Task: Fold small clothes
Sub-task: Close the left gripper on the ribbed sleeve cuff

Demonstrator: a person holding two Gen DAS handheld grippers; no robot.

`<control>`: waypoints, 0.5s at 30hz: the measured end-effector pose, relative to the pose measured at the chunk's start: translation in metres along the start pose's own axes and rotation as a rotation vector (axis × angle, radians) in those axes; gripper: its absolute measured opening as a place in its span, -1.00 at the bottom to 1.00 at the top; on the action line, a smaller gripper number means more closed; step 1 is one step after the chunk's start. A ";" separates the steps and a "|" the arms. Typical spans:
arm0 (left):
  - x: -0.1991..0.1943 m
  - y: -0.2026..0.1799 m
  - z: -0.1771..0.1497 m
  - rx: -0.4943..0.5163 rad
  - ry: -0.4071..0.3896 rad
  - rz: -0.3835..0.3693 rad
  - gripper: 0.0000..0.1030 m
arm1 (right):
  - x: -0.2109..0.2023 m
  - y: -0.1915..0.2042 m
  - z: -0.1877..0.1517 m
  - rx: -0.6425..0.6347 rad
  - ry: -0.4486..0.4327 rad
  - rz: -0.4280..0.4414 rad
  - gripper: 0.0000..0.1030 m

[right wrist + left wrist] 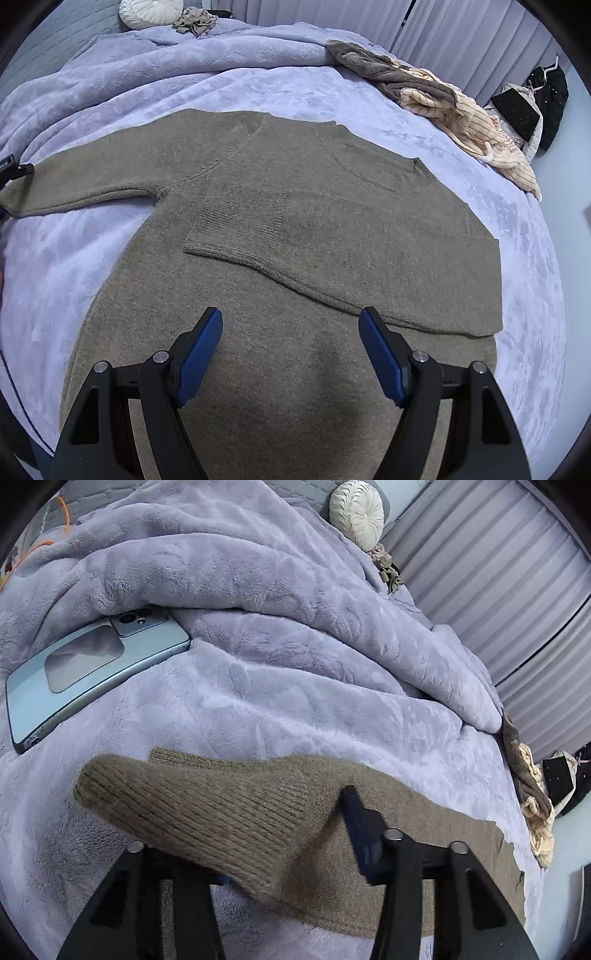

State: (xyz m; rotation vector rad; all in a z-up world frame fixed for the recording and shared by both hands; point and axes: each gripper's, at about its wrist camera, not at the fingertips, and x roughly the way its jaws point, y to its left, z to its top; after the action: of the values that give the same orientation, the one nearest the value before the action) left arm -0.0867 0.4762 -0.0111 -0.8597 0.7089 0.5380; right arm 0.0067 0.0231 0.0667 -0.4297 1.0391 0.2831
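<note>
A brown knit sweater [295, 229] lies flat on a lilac plush blanket [280, 77]. Its right sleeve is folded across the body, with the ribbed cuff [236, 218] near the middle. Its left sleeve stretches out to the left, where the tip of my left gripper [14, 170] meets the cuff. In the left wrist view that cuff [207, 812] drapes over my left gripper [280, 834], hiding one finger; the other blue finger [360, 823] shows beside it. My right gripper [291, 332] is open and empty, just above the sweater's lower body.
A light blue phone [85, 675] lies face down on the blanket [295, 664] beside a raised fold. A pile of grey and cream striped clothes [443, 99] sits at the bed's far right edge. A round cream cushion [356, 511] and grey curtains are behind.
</note>
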 end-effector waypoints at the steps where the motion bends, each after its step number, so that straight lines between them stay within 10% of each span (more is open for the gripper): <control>1: 0.000 0.001 0.000 0.001 -0.008 0.006 -0.39 | 0.001 0.003 0.002 -0.006 0.002 -0.001 0.54; 5: -0.005 0.001 0.003 0.013 -0.007 -0.024 -0.83 | 0.002 0.013 0.011 -0.030 -0.002 0.003 0.54; 15: -0.050 -0.041 0.000 0.201 -0.132 0.043 -0.83 | -0.002 0.023 0.017 -0.046 -0.015 0.018 0.54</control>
State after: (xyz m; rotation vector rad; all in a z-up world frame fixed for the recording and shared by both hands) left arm -0.0920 0.4465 0.0460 -0.6167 0.6494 0.5466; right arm 0.0089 0.0512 0.0710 -0.4589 1.0239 0.3265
